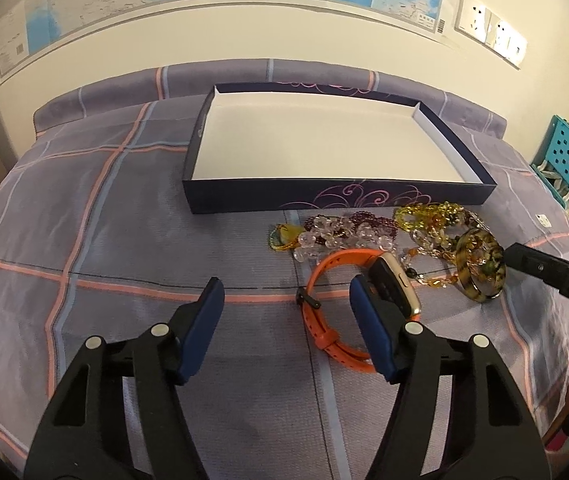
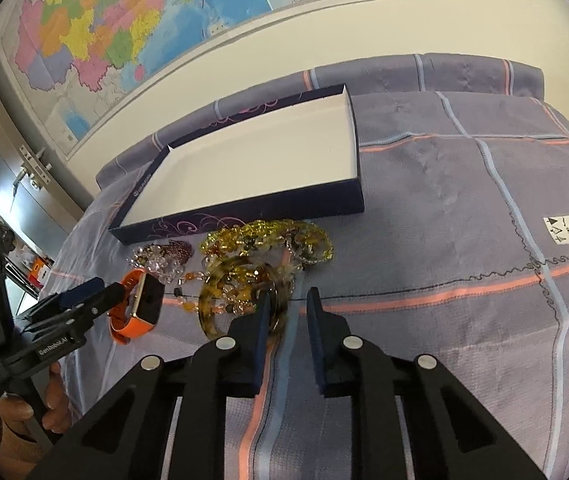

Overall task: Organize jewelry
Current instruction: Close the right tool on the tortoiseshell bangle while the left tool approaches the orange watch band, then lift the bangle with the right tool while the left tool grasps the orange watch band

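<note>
An orange-strapped watch (image 1: 324, 268) lies on the checked bedspread. My left gripper (image 1: 286, 284) is open around part of it: the right pad rests against the gold-edged watch case and the left pad stands far off. A mottled amber bangle (image 2: 220, 276) lies beside it. My right gripper (image 2: 288, 294) has closed to a narrow gap with the bangle's rim between the jaws. The rim is against the left pad and a strip of cloth shows before the right pad. A shallow dark-blue box (image 1: 340, 196) with a white inside stands behind.
Clear crystal beads (image 1: 344, 232) and yellow bead strands (image 1: 428, 214) are heaped in front of the box. A turquoise perforated chair back (image 1: 568, 156) stands past the bed's right edge. A wall map hangs behind. A hand (image 2: 24, 412) holds the left tool.
</note>
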Motion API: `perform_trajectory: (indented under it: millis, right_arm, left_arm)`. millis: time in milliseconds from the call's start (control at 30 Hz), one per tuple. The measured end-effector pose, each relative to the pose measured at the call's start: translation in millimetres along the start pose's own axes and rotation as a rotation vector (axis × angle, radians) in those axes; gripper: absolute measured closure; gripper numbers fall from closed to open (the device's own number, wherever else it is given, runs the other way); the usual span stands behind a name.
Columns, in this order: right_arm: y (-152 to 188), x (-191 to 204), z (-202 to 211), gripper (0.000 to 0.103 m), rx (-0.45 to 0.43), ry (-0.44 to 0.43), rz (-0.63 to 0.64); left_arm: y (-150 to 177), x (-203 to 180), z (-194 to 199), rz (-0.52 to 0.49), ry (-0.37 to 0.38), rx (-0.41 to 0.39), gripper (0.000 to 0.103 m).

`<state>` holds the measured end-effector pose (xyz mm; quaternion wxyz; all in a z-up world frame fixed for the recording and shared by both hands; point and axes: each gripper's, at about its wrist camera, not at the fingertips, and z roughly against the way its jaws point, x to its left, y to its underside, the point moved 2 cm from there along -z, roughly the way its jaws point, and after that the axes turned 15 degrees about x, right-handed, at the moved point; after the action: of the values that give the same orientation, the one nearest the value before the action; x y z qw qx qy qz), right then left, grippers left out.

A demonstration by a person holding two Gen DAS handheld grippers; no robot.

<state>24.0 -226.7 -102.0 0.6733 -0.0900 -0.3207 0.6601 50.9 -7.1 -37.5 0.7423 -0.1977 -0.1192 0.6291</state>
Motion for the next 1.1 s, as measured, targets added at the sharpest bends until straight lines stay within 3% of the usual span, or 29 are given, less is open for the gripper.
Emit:
perform_trajectory:
  millis: [67, 167, 867, 1100]
  right_arm:
    - [-0.6, -3.0, 0.2, 0.085, -0.001, 0.024, 0.003]
    - [-0.6, -5.0, -6.8, 0.094, 0.026, 0.027, 0.004]
    - [-21.0, 27.0, -15.5, 0.097, 0.032, 0.069, 0.149]
    - [-28.8, 26.6, -26.1, 0.094, 0.086, 0.081, 0.176]
  left_arm:
    - [0.4, -0.9, -0.4, -0.008, -0.001, 0.001, 0.039]
    - [2.4, -1.4, -2.1, -0.015, 0.002, 0.009, 0.04]
    - [4.7, -3.5, -3.4, -0.025, 0.004, 0.02, 0.041]
    - [3.7, -4.3, -5.8, -0.042, 0.013, 0.036, 0.051]
